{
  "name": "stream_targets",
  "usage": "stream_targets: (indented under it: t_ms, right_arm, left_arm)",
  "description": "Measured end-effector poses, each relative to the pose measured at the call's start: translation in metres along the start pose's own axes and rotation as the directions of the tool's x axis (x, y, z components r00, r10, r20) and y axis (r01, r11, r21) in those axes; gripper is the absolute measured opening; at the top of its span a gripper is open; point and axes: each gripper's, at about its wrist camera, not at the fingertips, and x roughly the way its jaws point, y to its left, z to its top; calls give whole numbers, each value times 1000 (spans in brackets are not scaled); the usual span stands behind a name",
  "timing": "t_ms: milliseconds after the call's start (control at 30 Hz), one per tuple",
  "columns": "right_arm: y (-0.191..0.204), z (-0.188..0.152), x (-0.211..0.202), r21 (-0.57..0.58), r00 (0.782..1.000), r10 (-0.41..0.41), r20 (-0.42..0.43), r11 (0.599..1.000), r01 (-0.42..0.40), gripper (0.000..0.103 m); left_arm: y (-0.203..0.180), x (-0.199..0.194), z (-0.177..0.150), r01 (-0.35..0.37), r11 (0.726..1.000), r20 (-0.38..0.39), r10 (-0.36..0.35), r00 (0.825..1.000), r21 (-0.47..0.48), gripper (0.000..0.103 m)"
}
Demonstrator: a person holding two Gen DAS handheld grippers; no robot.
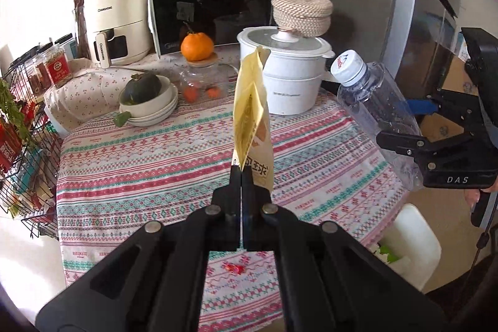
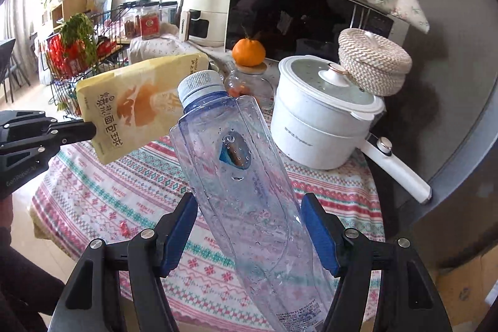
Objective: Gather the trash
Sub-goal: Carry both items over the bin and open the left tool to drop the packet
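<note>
Left hand-held gripper: my jaws are pressed fully together on the bottom edge of the yellow snack packet, which stands up from the fingertips, lifted clear of the bench.
Right hand-held gripper: my jaws stand about two-thirds apart with the clear plastic bottle between the blue pads; the bottle's sides meet both pads, so I take it as held, cap end pointing away from me and tilted.
Yellow snack packet: in the air over the bench, left of the white electric pot as my left camera sees it.
Clear plastic bottle: empty but for droplets, white cap on, raised above the bench's right side, in front of the white electric pot in the right camera.
Bench: round, under a striped patterned cloth; a small red wrapper lies on it near me, well in front of the white electric pot.
Beside the white electric pot: a woven lidded basket just behind it, a glass jar with an orange on its lid to its left.
</note>
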Motion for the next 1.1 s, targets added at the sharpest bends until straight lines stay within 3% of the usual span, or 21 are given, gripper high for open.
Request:
stream_targets:
  t_ms: [200, 333, 467, 500, 667, 933, 1100]
  right_arm:
    - [-15, -42, -50, 68, 999, -13, 43, 998, 10, 70]
    - [-31, -70, -70, 144, 997, -13, 70, 990, 3, 70]
    - [-46, -107, -73, 201, 997, -12, 82, 980, -4, 70]
    - [-50, -116, -68, 215, 999, -12, 49, 977, 1, 70]
    - [-69, -141, -64, 249, 1000, -26, -7, 968, 27, 70]
    - [-91, -194, -72, 314, 997, -35, -66, 948, 54, 70]
    - [-106, -215, -77, 364, 995, -41, -92, 929, 72, 70]
  left_arm:
    - [-46, -18, -21, 98, 994, -32, -97, 995, 50, 0]
    - [-74, -18, -38, 186, 979, -91, -179, 980, 78, 0]
    - [-105, -7, -60, 287, 953, -196, -264, 944, 99, 0]
    - [-113, -4, -65, 308, 945, -222, -279, 934, 108, 0]
    - [-160, 7, -92, 421, 894, -350, -349, 869, 156, 0]
    - [-216, 24, -122, 504, 834, -493, -349, 797, 224, 0]
    - [-238, 38, -134, 518, 822, -541, -330, 773, 239, 1]
